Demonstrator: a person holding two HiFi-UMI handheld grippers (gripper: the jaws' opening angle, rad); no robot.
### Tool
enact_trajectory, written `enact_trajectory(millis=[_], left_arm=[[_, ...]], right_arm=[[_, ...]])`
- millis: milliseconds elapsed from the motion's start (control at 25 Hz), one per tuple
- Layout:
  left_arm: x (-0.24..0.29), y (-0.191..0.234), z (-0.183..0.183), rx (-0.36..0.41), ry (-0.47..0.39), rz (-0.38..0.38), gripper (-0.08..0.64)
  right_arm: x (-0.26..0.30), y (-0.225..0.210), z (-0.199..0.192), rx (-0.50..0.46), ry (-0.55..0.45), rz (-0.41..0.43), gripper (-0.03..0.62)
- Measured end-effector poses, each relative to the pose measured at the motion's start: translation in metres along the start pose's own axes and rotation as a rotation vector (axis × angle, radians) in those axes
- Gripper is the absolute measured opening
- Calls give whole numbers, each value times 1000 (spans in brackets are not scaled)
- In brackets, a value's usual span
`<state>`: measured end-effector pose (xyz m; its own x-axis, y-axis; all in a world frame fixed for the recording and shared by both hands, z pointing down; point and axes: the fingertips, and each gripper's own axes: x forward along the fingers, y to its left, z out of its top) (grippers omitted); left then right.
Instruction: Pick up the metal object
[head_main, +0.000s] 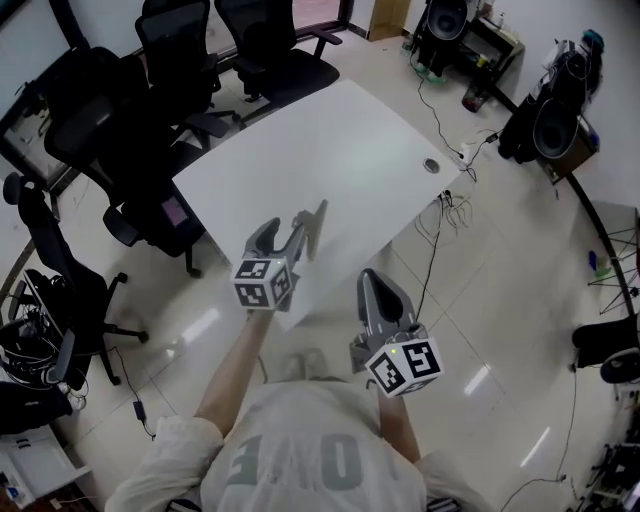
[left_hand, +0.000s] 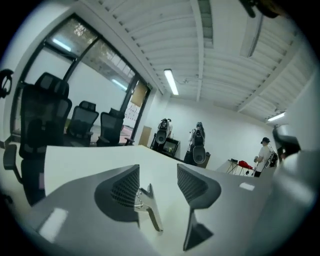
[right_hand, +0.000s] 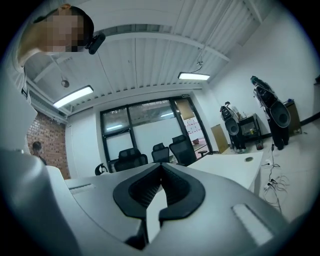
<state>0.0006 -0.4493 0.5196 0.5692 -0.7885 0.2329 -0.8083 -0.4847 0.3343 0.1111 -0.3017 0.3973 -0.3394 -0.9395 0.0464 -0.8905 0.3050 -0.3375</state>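
The metal object (left_hand: 148, 210) sits at the worktop's (head_main: 350, 150) near edge, between the left gripper's (left_hand: 158, 172) parted fingers. It lies against one pad and clear of the other, its long axis roughly along them (so closing looks enough). The right gripper (right_hand: 161, 167), fingers closed and empty, hangs off the worktop. Office chairs (head_main: 170, 60) line the far-left edge.

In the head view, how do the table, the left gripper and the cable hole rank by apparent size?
1. table
2. left gripper, though nearness to the camera enlarges it
3. cable hole
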Motion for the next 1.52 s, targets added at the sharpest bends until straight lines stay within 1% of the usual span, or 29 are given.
enact_trajectory(millis=[80, 200, 320, 480, 720, 800, 880, 960, 1040, 1080, 1160, 1240, 1320, 1440, 1520], left_arm=[[22, 10, -22, -25, 79, 8, 236], [48, 21, -48, -24, 175, 23, 238], [67, 29, -71, -28, 247, 35, 247], [83, 32, -87, -60, 305, 42, 247], [94, 38, -105, -100, 370, 63, 245], [96, 42, -110, -84, 387, 84, 241], [95, 44, -116, -41, 405, 103, 191], [95, 44, -117, 0, 398, 112, 148], [95, 43, -117, 13, 379, 116, 137], [95, 42, -116, 7, 368, 115, 129], [97, 42, -110, -31, 337, 109, 105], [98, 40, -102, -73, 297, 103, 51], [100, 37, -96, -78, 266, 99, 22], [96, 39, -90, -71, 243, 117, 6], [90, 44, -85, -97, 219, 139, 2]], right_arm=[[0, -9, 4, -6, 0, -19, 12], [1, -26, 9, -3, -10, -62, 12], [3, -42, 9, 11, -16, -95, 12], [9, -57, 8, 20, -5, -120, 12], [17, -65, 8, 15, 10, -127, 12], [19, -68, 9, 10, 10, -129, 12], [19, -70, 9, 9, 10, -134, 12], [18, -73, 8, 9, 11, -141, 12], [17, -74, 7, 8, 13, -146, 12], [16, -74, 6, 8, 14, -148, 12], [14, -74, 6, 7, 17, -151, 12], [13, -74, 5, 7, 21, -149, 12], [13, -74, 5, 6, 23, -147, 12], [13, -71, 5, 3, 23, -140, 12], [13, -70, 7, 1, 22, -132, 12]])
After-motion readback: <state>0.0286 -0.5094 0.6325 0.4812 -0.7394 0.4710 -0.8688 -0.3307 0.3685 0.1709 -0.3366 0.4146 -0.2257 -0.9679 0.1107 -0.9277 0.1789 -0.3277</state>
